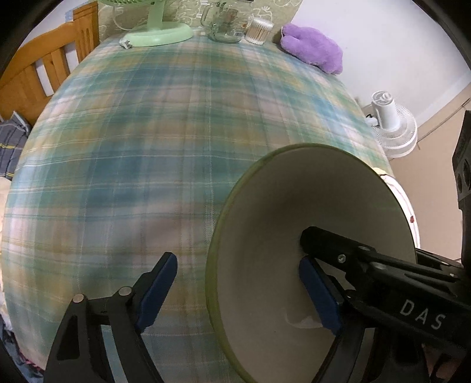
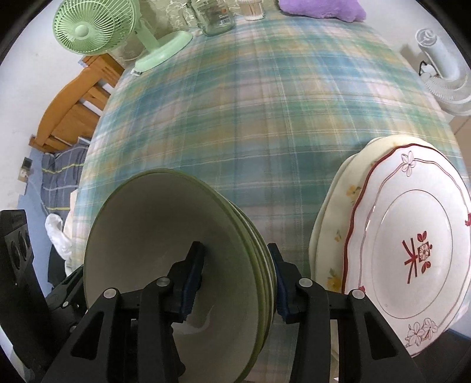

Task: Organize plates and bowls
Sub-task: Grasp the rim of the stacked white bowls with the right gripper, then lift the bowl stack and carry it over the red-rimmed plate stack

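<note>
A stack of green-rimmed bowls (image 2: 164, 235), cream inside, stands near the front of the plaid table (image 2: 250, 117). My right gripper (image 2: 235, 246) is shut on the stack's right wall, with one blue pad inside the top bowl and the other outside. In the left wrist view my left gripper (image 1: 237, 259) straddles the left rim of the bowls (image 1: 294, 191). It is open: its left pad stands clear of the rim and its right pad is inside. A stack of plates (image 2: 412, 250), the top one white with red trim, lies to the right of the bowls.
At the table's far edge stand a green desk fan (image 2: 88, 29), a glass jar (image 1: 223, 23), a tub of cotton swabs (image 1: 259, 29) and a purple plush cloth (image 1: 312, 50). A wooden chair (image 1: 44, 67) is at the left, a white fan (image 1: 391, 126) off the right edge.
</note>
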Motion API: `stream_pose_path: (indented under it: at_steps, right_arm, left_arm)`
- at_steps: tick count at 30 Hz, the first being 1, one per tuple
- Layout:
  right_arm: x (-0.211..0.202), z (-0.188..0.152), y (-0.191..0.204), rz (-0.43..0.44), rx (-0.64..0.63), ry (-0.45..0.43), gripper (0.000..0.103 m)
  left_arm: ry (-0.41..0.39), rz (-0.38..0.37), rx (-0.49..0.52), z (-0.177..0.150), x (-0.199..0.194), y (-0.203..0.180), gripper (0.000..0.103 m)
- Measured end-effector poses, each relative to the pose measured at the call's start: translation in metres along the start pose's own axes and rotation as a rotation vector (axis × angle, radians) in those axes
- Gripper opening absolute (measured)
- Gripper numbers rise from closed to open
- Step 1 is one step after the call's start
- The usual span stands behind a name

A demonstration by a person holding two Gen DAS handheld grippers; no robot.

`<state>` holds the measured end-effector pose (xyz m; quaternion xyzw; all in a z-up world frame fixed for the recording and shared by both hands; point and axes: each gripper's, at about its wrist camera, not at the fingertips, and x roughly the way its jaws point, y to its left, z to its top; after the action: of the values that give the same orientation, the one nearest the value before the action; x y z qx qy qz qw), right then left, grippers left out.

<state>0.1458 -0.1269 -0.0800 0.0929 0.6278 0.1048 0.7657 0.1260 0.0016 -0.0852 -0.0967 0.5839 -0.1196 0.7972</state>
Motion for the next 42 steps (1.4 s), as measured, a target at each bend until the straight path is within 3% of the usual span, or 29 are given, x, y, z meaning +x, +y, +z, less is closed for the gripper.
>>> stream_pose_path:
  at_steps: [4, 5, 17, 28, 42]
  right_arm:
    - [-0.001, 0.001, -0.001, -0.011, 0.016, -0.015, 0.045]
    - [-0.001, 0.001, -0.001, -0.016, 0.020, -0.021, 0.045]
    - [-0.010, -0.001, 0.012, -0.034, 0.034, -0.016, 0.045]
    - [-0.054, -0.011, 0.032, -0.050, 0.098, -0.103, 0.046]
    - [-0.081, -0.018, 0.008, -0.014, 0.110, -0.165, 0.046]
  left_arm:
    - [-0.008, -0.045, 0.014, 0.001, -0.002, -0.002, 0.068]
    - [-0.006, -0.068, 0.018, 0.002, -0.002, -0.003, 0.056]
    - [0.017, -0.086, 0.030, 0.005, -0.020, 0.001, 0.055]
    - [-0.011, -0.116, 0.094, 0.010, -0.058, -0.005, 0.055]
    - [-0.061, -0.076, 0.138, 0.009, -0.067, -0.042, 0.055]
